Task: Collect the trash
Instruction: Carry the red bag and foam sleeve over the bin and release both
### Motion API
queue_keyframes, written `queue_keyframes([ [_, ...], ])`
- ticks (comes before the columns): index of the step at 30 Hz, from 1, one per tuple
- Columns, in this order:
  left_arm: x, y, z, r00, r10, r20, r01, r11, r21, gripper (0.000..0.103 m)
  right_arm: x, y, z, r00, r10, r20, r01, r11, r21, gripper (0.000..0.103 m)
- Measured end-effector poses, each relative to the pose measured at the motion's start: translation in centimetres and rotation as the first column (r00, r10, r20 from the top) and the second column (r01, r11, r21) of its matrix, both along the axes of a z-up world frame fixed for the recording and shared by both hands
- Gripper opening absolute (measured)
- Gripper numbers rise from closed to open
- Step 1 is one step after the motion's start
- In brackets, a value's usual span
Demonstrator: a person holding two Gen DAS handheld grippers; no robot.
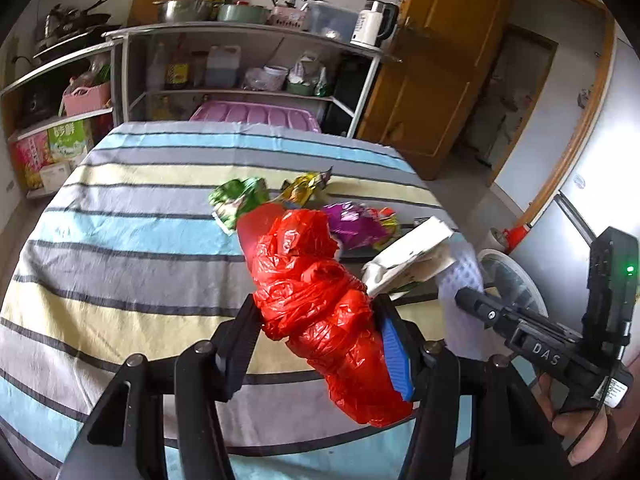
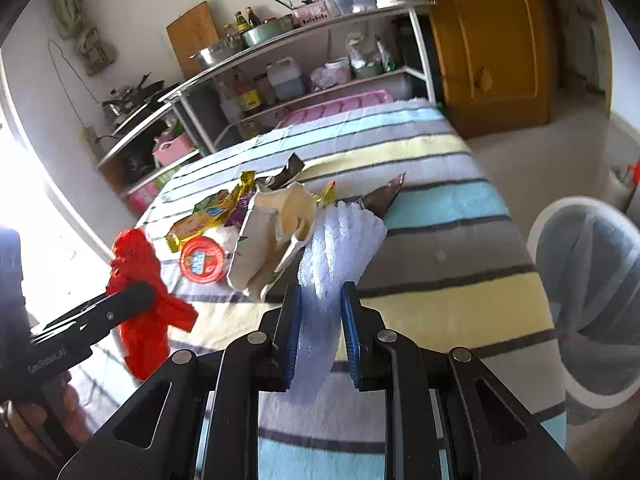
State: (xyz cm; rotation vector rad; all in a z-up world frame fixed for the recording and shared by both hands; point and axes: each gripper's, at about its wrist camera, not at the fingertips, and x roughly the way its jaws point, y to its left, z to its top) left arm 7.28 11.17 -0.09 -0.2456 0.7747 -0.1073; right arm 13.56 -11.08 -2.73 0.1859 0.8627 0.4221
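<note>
1. My left tool (image 1: 316,320) holds a crumpled red plastic bag (image 1: 316,300). Its two pads press the bag from both sides, and the bag hangs up off the tabletop (image 1: 120,248).
2. My right tool (image 2: 320,320) is closed narrow on a strip of white foam wrap (image 2: 332,264). The wrap sticks up between the blue pads.
3. The tabletop has a striped cloth in blue, grey and yellow.
4. More trash lies in the middle of the tabletop. I see a green wrapper (image 1: 236,200), a yellow wrapper (image 1: 304,188) and a purple wrapper (image 1: 352,224).
5. A torn white carton (image 2: 268,240) lies just past the right tool. A round red lid (image 2: 202,260) lies just left of it.
6. A white bin (image 2: 580,304) with a grey bag in it stands on the floor, right of the tabletop.
7. Far behind the tabletop is a metal shelf (image 1: 248,32) with pots, bottles and a white kettle (image 1: 372,24).
8. A hand (image 1: 576,432) holds the right tool's grip.
</note>
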Motion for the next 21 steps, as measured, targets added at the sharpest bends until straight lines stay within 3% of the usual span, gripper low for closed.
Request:
queue_keyframes([
  [7,0.2,-1.9,1.0,0.999,-0.040,0.020,0.040,0.999,0.008,0.059,-1.1,-1.7,0.8,0.996,-0.073,0.060,0.081,0.988,-0.132,0.021],
  [21,2.0,-9.4,2.7,0.981,-0.188,0.043,0.185,0.980,0.076,0.059,-2.9,-8.1,3.1,0.979,-0.172,0.107,0.174,0.985,-0.014,0.021],
])
